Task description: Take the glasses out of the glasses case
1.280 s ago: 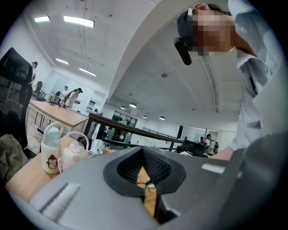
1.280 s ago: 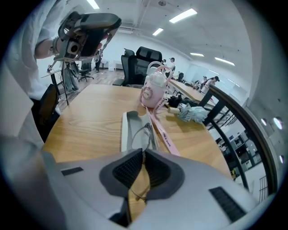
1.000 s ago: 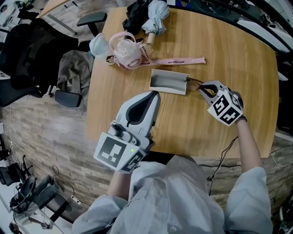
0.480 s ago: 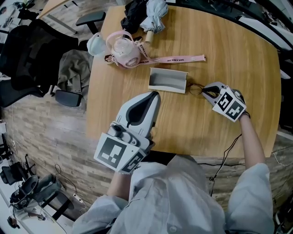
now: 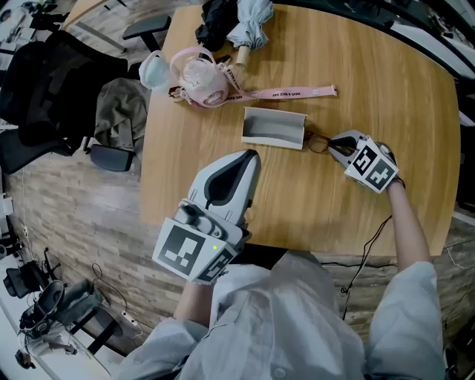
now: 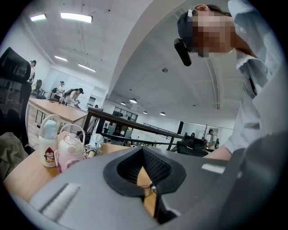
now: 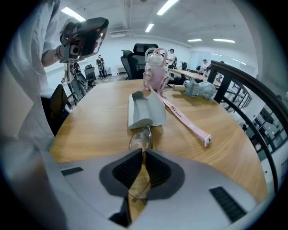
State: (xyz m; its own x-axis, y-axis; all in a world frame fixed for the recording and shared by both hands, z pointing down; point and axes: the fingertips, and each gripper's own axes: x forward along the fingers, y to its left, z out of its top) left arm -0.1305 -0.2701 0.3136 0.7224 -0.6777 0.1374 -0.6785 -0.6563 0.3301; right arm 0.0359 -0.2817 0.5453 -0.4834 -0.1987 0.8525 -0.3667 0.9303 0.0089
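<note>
The grey glasses case (image 5: 273, 128) lies open on the wooden table (image 5: 386, 96), its open end facing right. Thin-rimmed glasses (image 5: 319, 142) are just outside that end, with my right gripper (image 5: 335, 146) shut on them. In the right gripper view the glasses (image 7: 140, 140) run from between the jaws of the right gripper (image 7: 144, 158) toward the case (image 7: 145, 109), one lens close to its mouth. My left gripper (image 5: 248, 159) hovers near the table's front edge, below the case, shut with nothing in it. The left gripper view shows the left gripper (image 6: 143, 153) with its jaws together.
A pink bottle (image 5: 202, 78) with a long pink strap (image 5: 289, 93) and a pale blue bottle (image 5: 157, 70) stand behind the case. A folded umbrella (image 5: 251, 22) and a black bag (image 5: 215, 18) lie at the far edge. Office chairs (image 5: 44, 96) stand left of the table.
My right gripper has drawn a little to the right with the glasses, so they lie further from the case's open end. The left gripper has stayed in place.
</note>
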